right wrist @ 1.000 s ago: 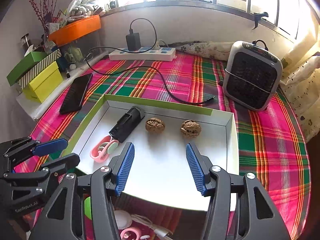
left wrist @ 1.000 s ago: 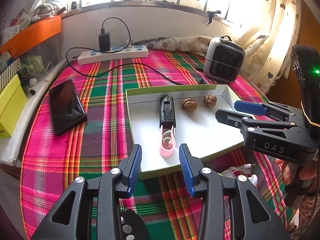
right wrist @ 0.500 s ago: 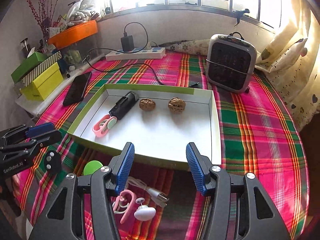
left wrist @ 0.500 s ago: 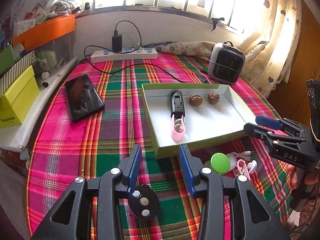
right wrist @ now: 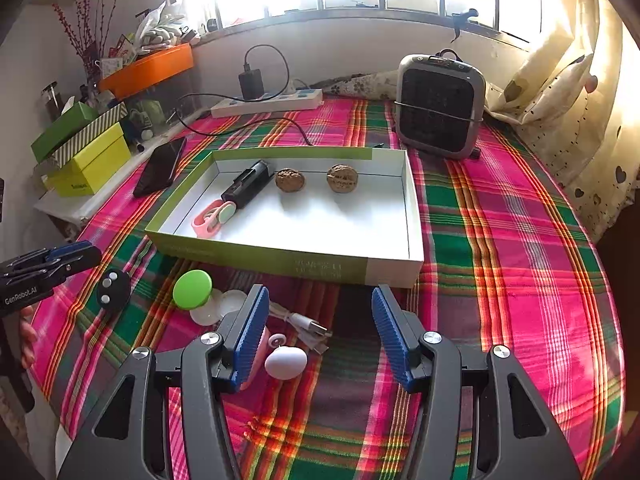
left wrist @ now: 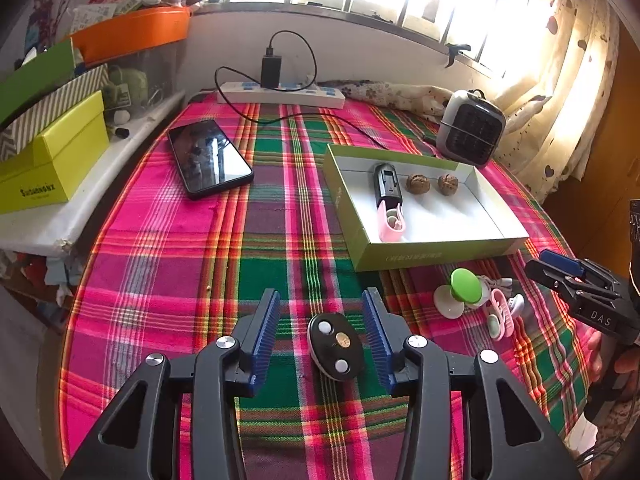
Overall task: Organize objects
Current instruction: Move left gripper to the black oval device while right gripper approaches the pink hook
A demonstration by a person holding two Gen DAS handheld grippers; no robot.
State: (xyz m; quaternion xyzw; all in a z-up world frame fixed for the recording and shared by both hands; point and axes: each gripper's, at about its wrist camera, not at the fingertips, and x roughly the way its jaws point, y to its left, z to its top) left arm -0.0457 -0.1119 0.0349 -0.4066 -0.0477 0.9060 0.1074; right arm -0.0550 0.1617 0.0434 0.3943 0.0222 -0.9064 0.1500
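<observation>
- The black key fob (left wrist: 335, 347) lies flat on the plaid worktop (left wrist: 160, 240), near its front edge, between the blue pads of your left claw (left wrist: 323, 338), which stands apart around it without touching.
- The green-sided tray (left wrist: 436, 254) sits toward the worktop's right side, already holding a black cylinder (left wrist: 387, 185), a pink clip (left wrist: 391, 222) and two walnuts (left wrist: 418, 183).
- Your right claw (right wrist: 318, 334), also apart and holding nothing, hovers over a white egg-shaped piece (right wrist: 285, 363) and a USB cable (right wrist: 304, 326) in front of the tray; a green disc (right wrist: 192, 290) lies to their left.
- To grip the fob well, you should probably centre it between the pads, lower until they flank its sides, then close gently: its rounded, smooth shell looks liable to slip or tilt.
</observation>
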